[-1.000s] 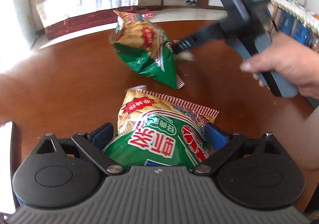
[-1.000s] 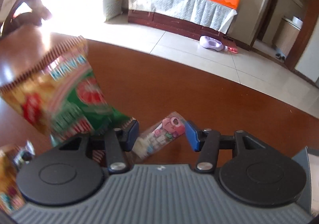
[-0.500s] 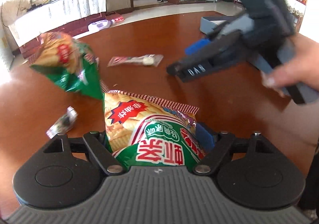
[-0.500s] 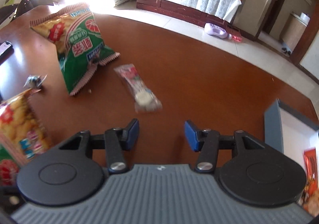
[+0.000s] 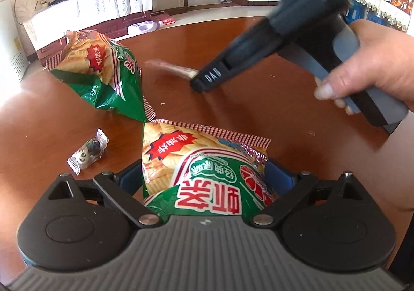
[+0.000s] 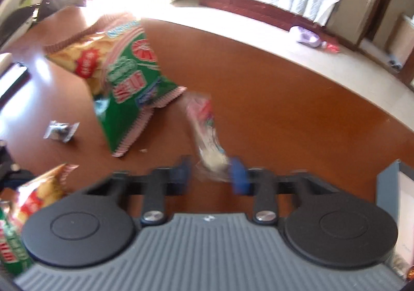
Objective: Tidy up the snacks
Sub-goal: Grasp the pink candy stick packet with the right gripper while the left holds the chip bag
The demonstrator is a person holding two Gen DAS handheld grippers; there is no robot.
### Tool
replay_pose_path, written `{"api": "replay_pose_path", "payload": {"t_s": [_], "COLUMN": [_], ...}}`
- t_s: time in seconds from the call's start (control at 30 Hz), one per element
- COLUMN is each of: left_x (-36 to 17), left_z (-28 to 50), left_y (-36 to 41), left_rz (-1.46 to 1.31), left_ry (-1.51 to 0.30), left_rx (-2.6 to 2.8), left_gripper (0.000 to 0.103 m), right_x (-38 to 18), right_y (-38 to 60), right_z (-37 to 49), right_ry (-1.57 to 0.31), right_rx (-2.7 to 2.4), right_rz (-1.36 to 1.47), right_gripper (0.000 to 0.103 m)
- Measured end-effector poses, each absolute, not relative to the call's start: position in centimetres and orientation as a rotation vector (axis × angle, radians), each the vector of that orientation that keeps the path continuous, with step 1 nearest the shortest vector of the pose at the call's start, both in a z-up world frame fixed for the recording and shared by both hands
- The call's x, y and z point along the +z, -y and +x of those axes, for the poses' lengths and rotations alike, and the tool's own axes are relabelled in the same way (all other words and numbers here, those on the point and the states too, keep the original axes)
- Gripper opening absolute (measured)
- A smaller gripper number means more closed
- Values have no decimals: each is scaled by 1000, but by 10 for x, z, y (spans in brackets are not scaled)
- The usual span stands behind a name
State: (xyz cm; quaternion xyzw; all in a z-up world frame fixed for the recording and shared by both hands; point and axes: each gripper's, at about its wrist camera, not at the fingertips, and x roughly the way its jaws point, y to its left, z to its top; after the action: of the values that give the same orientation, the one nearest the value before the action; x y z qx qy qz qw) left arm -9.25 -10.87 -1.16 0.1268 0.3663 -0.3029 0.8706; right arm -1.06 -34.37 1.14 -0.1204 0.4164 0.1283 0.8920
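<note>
- Left wrist view: the left gripper [image 5: 204, 174] stands wide with a green chip bag [image 5: 207, 169] between its blue pads; both pads appear to touch the bag's sides, so it looks held.
- A second chip bag [image 5: 103, 71] lies on the brown table [image 5: 271, 120] at about 10 o'clock, and a small wrapped candy [image 5: 88, 152] sits at 9 o'clock, just beside the left finger.
- The right gripper [image 5: 199, 84] reaches in from 2 o'clock, carried by a hand [image 5: 372, 71], its tip down at a slim snack packet [image 5: 170, 68].
- Right wrist view: the right gripper's jaws are closing, now narrow, with the near end of the slim snack packet [image 6: 207, 135] between them; blur hides whether the pads already press.
- A grey box [image 6: 388, 187] shows at 3 o'clock.
- Judgement: the packet is light, soft and crinkly with a slippery film; best pinched across its filled end, gently, as the contents may crush.
- The chip bags are puffy and fragile; grip the sealed edge or sides lightly.
</note>
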Motion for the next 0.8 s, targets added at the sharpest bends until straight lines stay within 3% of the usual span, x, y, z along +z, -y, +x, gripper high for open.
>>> {"api": "replay_pose_path", "payload": {"t_s": [0.23,0.4,0.43,0.47,0.53,0.6,0.67,0.8], "left_x": [-9,-12,-13,-12,-12,-11,-9,-7], "left_z": [-106,-120,-121,-126,-133,-140,-141,-140], "left_y": [100,111,118,125,140,149,154,145], "left_rz": [276,316,335,353,399,422,410,382], "left_ry": [-792,-753,-734,-710,-667,-632,-620,-641], "left_rx": [-594,-551,-538,-537,-517,-501,-486,-503], "left_gripper": [102,101,99,90,86,74,69,69], "right_x": [11,9,8,7,9,11,7,2], "right_y": [356,394,401,407,413,417,424,418], "right_z": [-69,-126,-136,-143,-144,-147,-147,-143], "right_ry": [-854,-822,-810,-802,-786,-767,-775,-793], "right_rx": [265,203,189,175,170,162,158,177], "right_rz": [-236,-56,-17,7,16,7,1,-114], "right_gripper": [28,28,28,28,27,27,27,28]}}
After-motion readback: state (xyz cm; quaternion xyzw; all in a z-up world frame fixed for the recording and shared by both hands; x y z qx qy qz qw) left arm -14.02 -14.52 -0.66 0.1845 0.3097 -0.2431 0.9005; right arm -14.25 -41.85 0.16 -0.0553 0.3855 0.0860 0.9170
